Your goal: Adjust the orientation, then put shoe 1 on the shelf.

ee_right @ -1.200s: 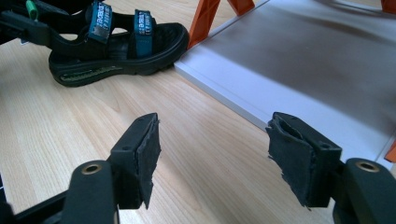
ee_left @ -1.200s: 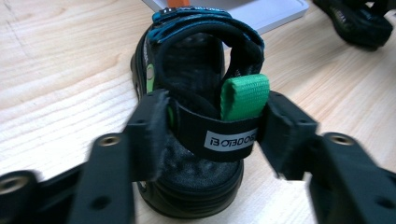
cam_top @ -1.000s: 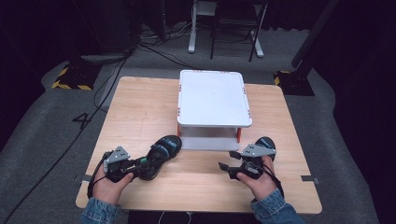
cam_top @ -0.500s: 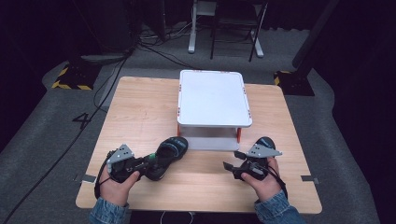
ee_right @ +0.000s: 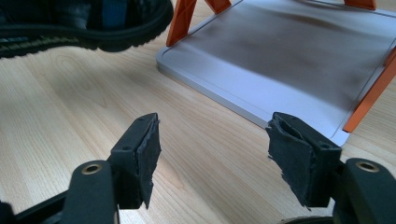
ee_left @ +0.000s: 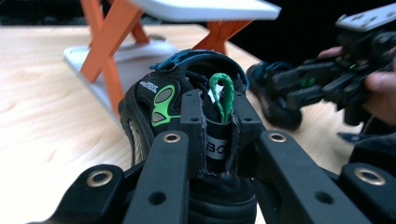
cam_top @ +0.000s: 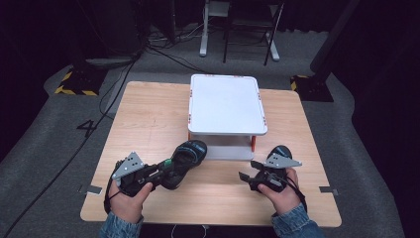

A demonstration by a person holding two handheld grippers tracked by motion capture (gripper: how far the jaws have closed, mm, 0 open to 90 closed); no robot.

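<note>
Left gripper [cam_top: 166, 171]: jaws clamped on heel strap of black sandal [cam_top: 185, 156], lifted off table [cam_top: 148, 119]. Sandal long axis toward 1 o'clock, toe near two-tier rack [cam_top: 225, 101] lower shelf. Right gripper [cam_top: 246, 169]: jaws apart, empty; second sandal [cam_top: 281, 151] at its 1 o'clock.

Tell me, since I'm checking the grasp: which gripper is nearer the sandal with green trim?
Left. The left gripper is clamped on the sandal's heel strap; the right gripper stands open, apart.
</note>
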